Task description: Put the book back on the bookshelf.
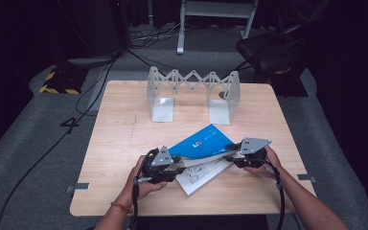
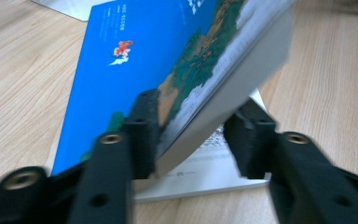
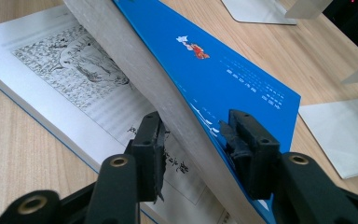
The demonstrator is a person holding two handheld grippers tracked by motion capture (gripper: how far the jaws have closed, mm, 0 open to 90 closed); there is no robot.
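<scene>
Black jaws of the left gripper rise closest in its own view, straddling the lifted stack of pages under the blue cover of the book. One jaw lies against the cover side; the other stands a little off the grey page edges, so a gap shows there and the grip looks loose rather than clenched. Under the stack a printed page lies flat on the table.

From the right gripper view, the right gripper has its jaws on either side of the same raised stack: one over the blue cover, the other on the underside, above an open page bearing a line drawing (something the left gripper view does not resolve). Whether its pads actually press the paper I cannot tell; a sliver of space seems to remain on the drawing's side.

Only the high view gives the layout. The book lies open near the front middle of the wooden table, cover raised at a slant, with the left gripper at its near-left corner and the right gripper at its right edge, each in a hand. Behind it, well apart, an expanding metal book rack stands upright near the far edge.
</scene>
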